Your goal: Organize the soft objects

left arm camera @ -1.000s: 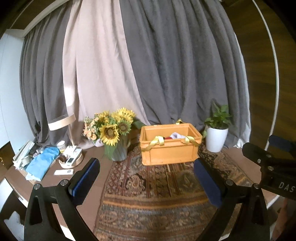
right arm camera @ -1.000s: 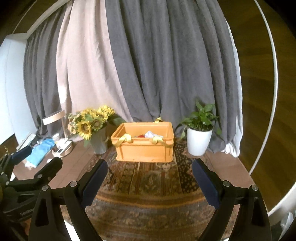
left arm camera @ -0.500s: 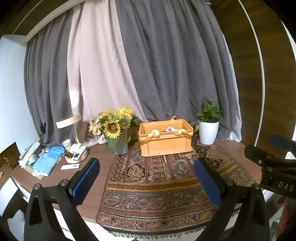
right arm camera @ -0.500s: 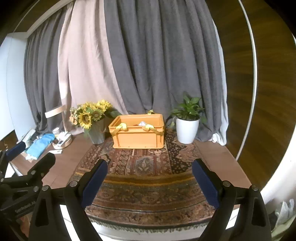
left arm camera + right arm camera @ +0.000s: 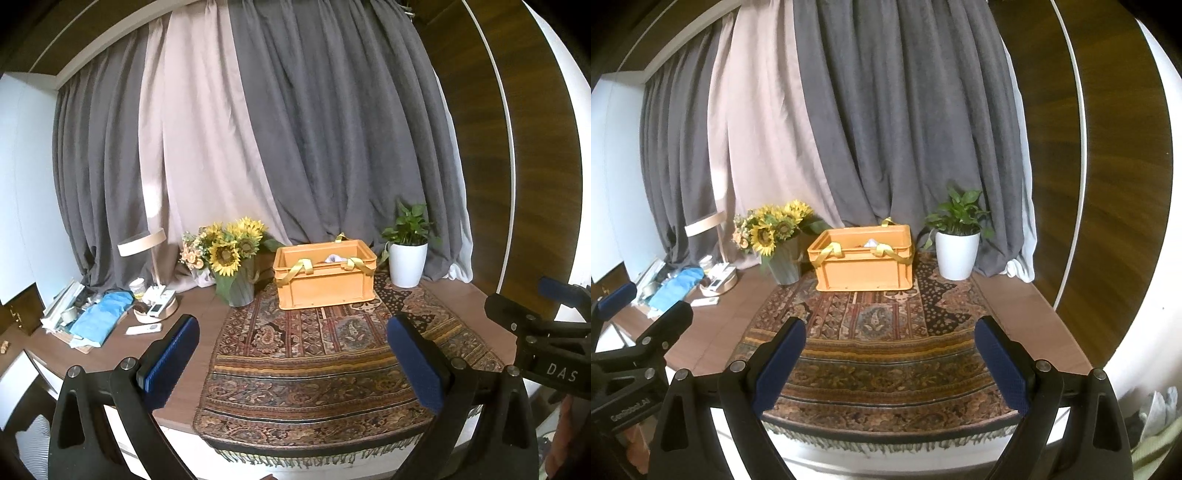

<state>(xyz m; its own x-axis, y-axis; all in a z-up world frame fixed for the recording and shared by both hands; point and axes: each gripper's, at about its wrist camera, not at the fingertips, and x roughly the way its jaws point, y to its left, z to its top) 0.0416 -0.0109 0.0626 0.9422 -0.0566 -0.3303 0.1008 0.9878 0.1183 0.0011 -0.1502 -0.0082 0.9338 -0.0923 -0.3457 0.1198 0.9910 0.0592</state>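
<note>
An orange crate (image 5: 325, 282) with yellow straps stands at the back of the patterned rug (image 5: 321, 354); it also shows in the right wrist view (image 5: 862, 264). A bit of white soft stuff (image 5: 334, 258) shows inside it, as it does in the right wrist view (image 5: 870, 242). My left gripper (image 5: 293, 356) is open and empty, held back from the table's front edge. My right gripper (image 5: 888, 360) is open and empty too, beside it on the right. Both are far from the crate.
A sunflower vase (image 5: 236, 266) stands left of the crate, a white potted plant (image 5: 406, 258) right of it. A lamp (image 5: 147, 251), remotes and a blue cloth (image 5: 101, 319) lie on the wooden table's left end. Grey curtains hang behind.
Both grippers have pulled back and up from the table; the crate looks smaller and the rug's fringed front edge has come into view. Both stay open and empty.
</note>
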